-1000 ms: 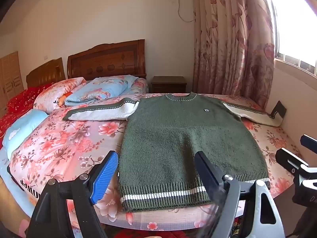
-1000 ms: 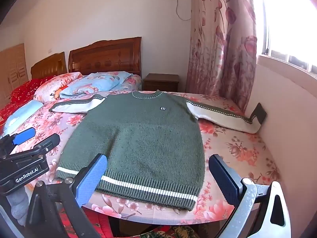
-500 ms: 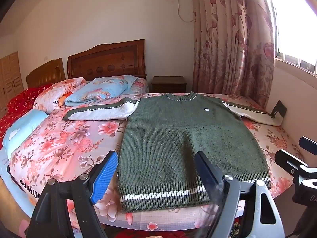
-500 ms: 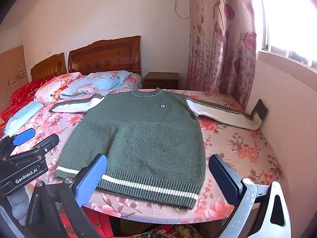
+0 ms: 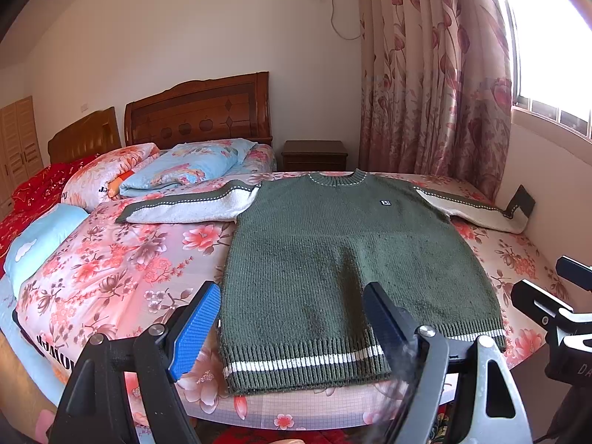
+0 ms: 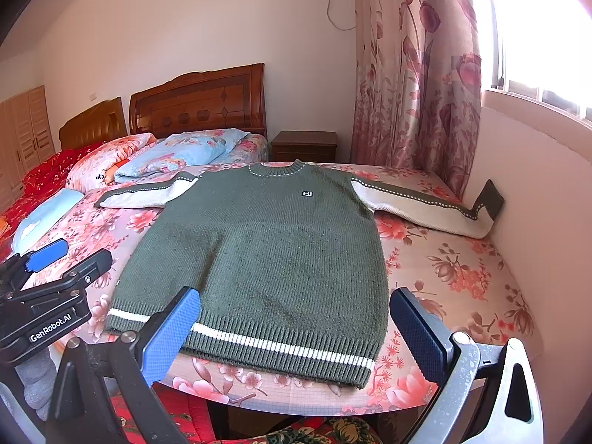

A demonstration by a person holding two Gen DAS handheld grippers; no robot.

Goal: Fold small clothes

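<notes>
"GenRobot.AI" stands in white letters on the black body of the left gripper (image 6: 48, 255), seen from the right wrist view. The sweater (image 6: 266, 255) carries a small chest badge (image 6: 307, 194), its mark possibly a "B", too small to read surely.

a sunlit bedroom with two wooden beds side by side

plain pale walls (image 5: 185, 37) meet a bright window (image 6: 536, 37) on the right, its floral pink curtain (image 5: 425, 92) drawn back to the corner and daylight washing over the sill (the glass itself is blown out); two carved wooden headboards (image 5: 199, 111) stand against the far wall, a dark bedside cabinet (image 6: 303, 146) between bed and curtain, a floral pink sheet (image 5: 111, 259) over the near mattress, pillows (image 5: 185, 164) heaped at its head, and louvred wardrobe doors (image 6: 26, 129) far left
</notes>
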